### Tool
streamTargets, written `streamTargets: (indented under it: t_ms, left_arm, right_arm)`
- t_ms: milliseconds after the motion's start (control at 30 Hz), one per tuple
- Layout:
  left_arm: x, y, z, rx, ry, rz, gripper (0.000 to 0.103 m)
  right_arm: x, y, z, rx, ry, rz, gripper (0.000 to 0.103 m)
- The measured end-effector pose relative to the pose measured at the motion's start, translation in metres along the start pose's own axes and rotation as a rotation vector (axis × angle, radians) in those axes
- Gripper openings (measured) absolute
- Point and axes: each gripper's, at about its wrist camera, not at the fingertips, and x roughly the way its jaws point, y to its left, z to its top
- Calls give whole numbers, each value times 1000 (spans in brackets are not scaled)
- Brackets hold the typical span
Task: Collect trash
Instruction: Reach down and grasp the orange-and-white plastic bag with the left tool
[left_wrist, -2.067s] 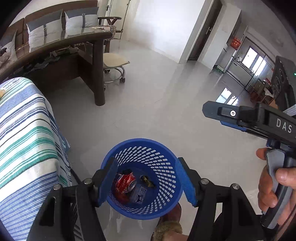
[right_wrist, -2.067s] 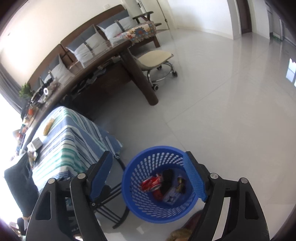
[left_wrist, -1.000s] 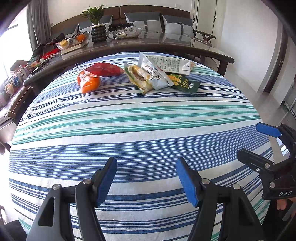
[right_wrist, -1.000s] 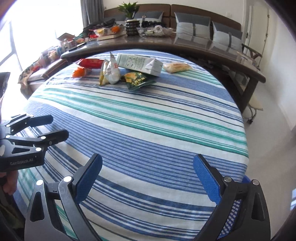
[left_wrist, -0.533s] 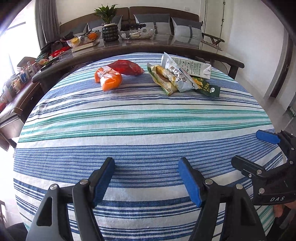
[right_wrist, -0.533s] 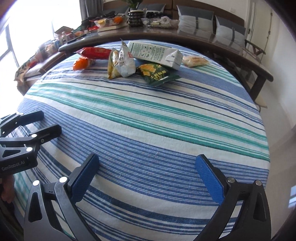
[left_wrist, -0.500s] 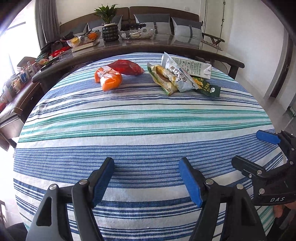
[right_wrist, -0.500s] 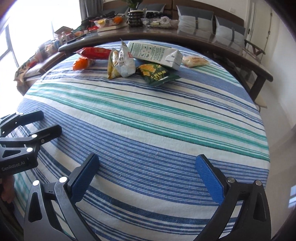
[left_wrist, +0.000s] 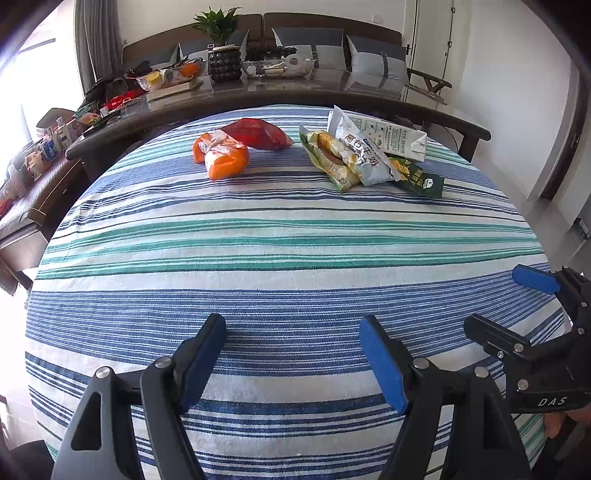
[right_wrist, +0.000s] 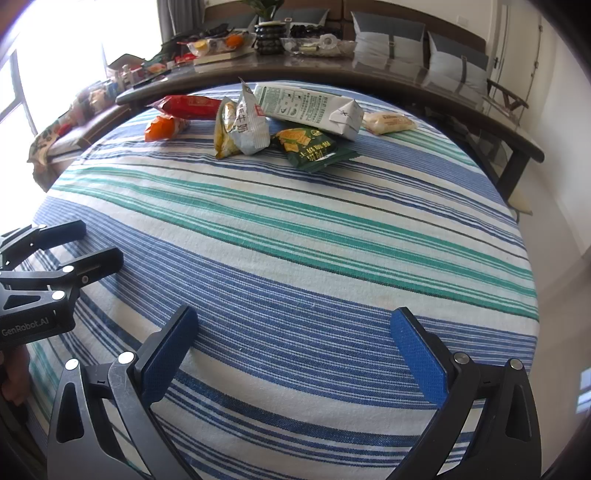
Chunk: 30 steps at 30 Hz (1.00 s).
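Observation:
Trash lies at the far side of the striped table (left_wrist: 288, 236): an orange wrapper (left_wrist: 221, 155), a red bag (left_wrist: 258, 133), a yellow snack bag (left_wrist: 332, 158), a white-blue bag (left_wrist: 364, 153), a green packet (left_wrist: 419, 177) and a milk carton (left_wrist: 391, 134). In the right wrist view I see the carton (right_wrist: 306, 107), the green packet (right_wrist: 308, 147), the white-blue bag (right_wrist: 247, 122), the red bag (right_wrist: 184, 105), the orange wrapper (right_wrist: 164, 127) and a pale packet (right_wrist: 389, 122). My left gripper (left_wrist: 291, 354) is open and empty over the near edge. My right gripper (right_wrist: 295, 347) is open and empty beside it.
A dark curved counter (left_wrist: 258, 92) with a plant pot (left_wrist: 223, 66), bowls and clutter stands behind the table. A sofa with grey cushions (right_wrist: 388, 29) lines the back wall. The table's right edge drops to a pale tiled floor (right_wrist: 554, 258).
Both grippers have swung away from the blue basket on the floor to face the table, then moved forward toward the trash. Both stay open.

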Motion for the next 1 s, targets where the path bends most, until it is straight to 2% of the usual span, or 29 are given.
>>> streamTargets:
  t_ms: [233,333,433,567,667,767,867,1000]
  left_arm:
    - [-3,8,-1,-39,-10,-14,76]
    - [-5,18,6,-52,-12,12,76]
    - [-17,42,34,-104,-60,27,76]
    - [-25,87,98,-242,-146,-3,76]
    - [1,108,146,-293,-115,-44,76]
    - [39,110,175,-271,-57,-23,76]
    - [76,112,180,-299,7,3,75]
    - [106,111,169,-326,76,-5,74]
  right_arm:
    - [0,0,0,0,0,0,103]
    - [0,0,0,0,0,0,103]
    - [0,0,0,0,0,0,103]
    - [0,0,0,0,0,0,103]
    - [0,0,0,0,-1,0,103]
    - [0,0,0,0,-1,1,103]
    - [-1,0,-1,-1,-1,1,103]
    - [0,0,-1,-1,-1,1,103]
